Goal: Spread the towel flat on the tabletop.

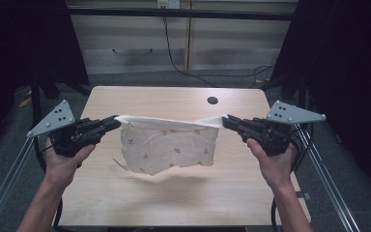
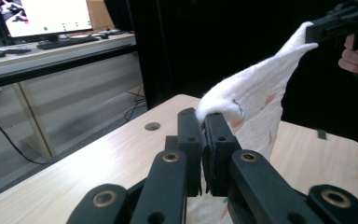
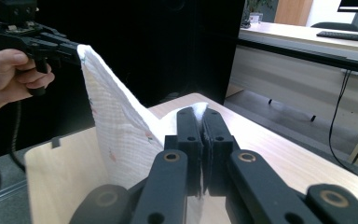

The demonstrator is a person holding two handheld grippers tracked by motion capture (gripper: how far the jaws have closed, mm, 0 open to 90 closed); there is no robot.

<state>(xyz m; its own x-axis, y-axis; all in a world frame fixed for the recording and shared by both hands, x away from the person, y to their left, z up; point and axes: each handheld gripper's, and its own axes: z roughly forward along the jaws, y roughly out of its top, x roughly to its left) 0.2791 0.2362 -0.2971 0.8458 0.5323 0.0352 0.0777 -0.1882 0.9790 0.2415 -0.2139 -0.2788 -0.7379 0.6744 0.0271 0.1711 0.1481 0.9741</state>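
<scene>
left gripper and right gripper each have jaws clamped on a top corner of the cloth; keep the edge taut and level above the desk.

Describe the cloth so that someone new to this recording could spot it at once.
Look above the middle of the light wooden table, between the left gripper and the right gripper. The cloth hangs there, pinched at its two upper corners. It is white with small reddish motifs.

Cloth corners hidden inside both tools; print motifs too small, perhaps cherries.
</scene>
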